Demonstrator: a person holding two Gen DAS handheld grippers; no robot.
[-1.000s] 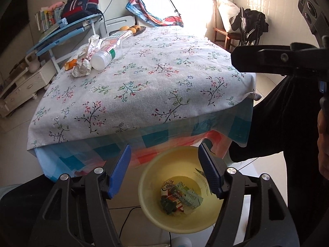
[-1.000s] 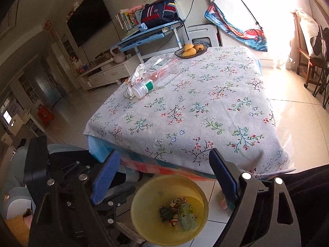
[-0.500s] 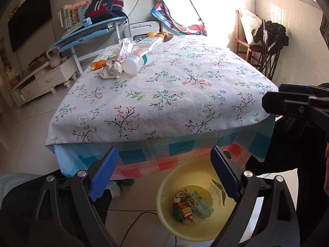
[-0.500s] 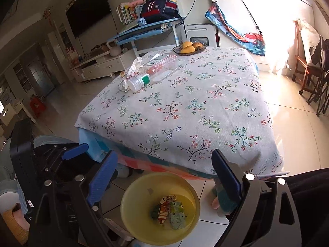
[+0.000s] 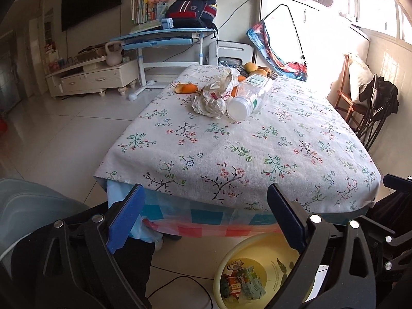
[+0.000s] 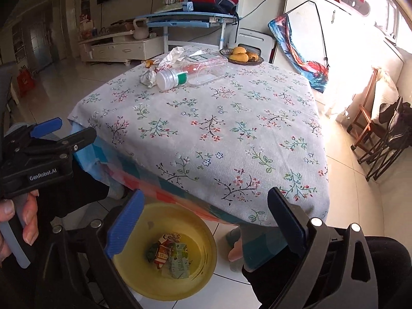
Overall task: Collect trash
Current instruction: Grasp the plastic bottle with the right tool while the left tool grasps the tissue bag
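Two views. Left wrist: left gripper (image 5: 203, 215), jaws opening wide with nothing between them, has lifted from over the yellow basin (image 5: 231, 257), now at the lower right; the tabletop (image 5: 231, 149) fills the frame. Bottle (image 5: 248, 96) and crumpled wrapper (image 5: 213, 97) lie touching at its far end. Right wrist: right gripper (image 6: 204, 221) likewise opening, empty, above the basin holding cartons (image 6: 170, 255).

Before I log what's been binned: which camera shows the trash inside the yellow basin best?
The right wrist view. There the yellow basin lies almost wholly in frame and the crumpled cartons sit unobstructed between the open fingers. In the left wrist view the basin is cut by the bottom edge and partly hidden behind one finger.
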